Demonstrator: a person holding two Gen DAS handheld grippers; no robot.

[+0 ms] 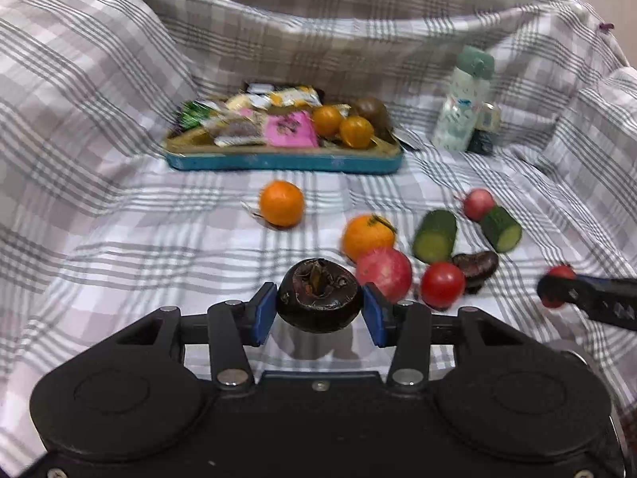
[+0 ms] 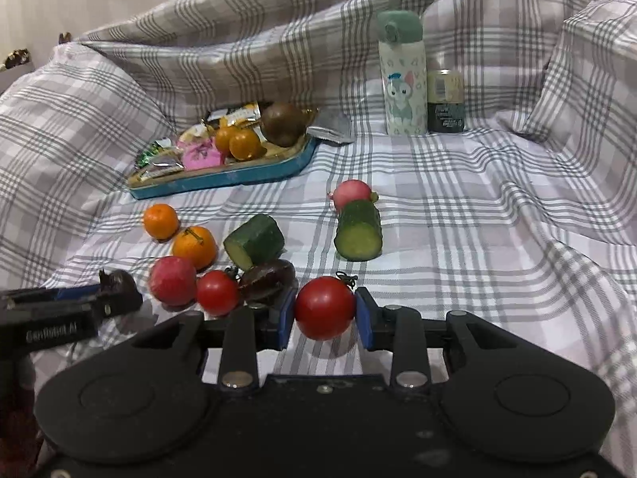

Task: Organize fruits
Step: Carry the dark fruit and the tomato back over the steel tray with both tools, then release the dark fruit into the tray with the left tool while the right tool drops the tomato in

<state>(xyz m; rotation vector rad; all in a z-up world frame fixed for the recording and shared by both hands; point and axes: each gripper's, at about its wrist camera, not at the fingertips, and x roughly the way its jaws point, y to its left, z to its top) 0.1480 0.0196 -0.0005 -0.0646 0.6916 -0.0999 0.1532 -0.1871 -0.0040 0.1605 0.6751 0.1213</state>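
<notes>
Your left gripper (image 1: 319, 306) has its fingers clamped on a dark, round, wrinkled fruit (image 1: 319, 300), lifted over the checked bedsheet (image 1: 119, 239); your right gripper (image 2: 324, 314) pinches a small red tomato (image 2: 324, 307) near the loose fruit pile. The blue-rimmed tin tray (image 1: 284, 159) lies beyond both, already crowded with snack packets and two small oranges (image 1: 356, 131). Both fruits are round and smooth (only pinched at the sides), so a quick swing could roll one out, and squeezing harder could split the tomato.
</notes>
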